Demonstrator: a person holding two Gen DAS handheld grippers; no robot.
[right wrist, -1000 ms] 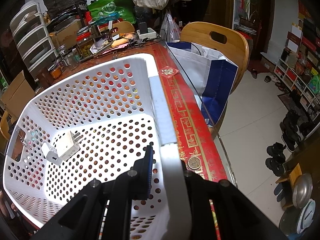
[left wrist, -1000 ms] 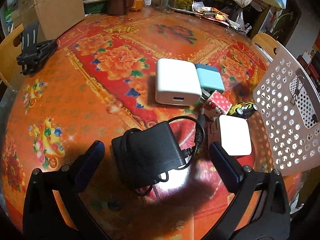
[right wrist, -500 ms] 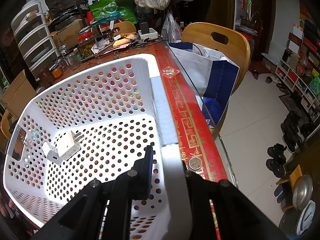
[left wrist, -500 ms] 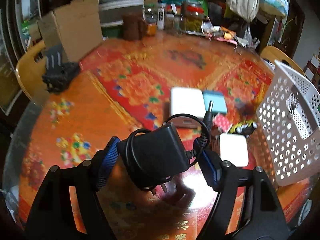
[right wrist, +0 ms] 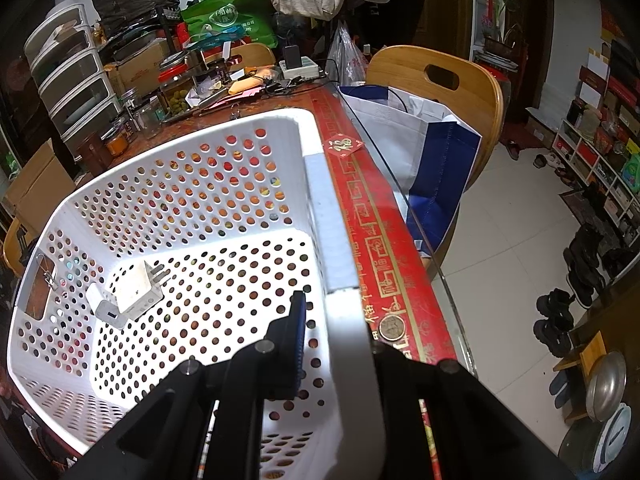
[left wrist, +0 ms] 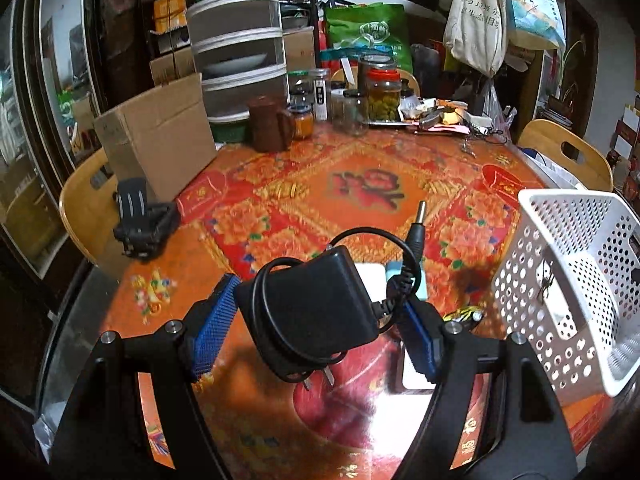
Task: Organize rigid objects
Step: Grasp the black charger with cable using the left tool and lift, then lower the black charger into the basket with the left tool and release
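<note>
While the left claw [left wrist: 316, 320] is clamped on the black adapter [left wrist: 308, 312] above the counter [left wrist: 280, 200], it should clear the white basket [right wrist: 192, 216] rim and release low inside; the right claw [right wrist: 336, 332] pinches that rim steady.

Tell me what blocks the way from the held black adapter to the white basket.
Nothing visible does. The left tongs hold the black adapter above the table, and the white basket stands open-topped to its right; only its near wall must be cleared.
</note>
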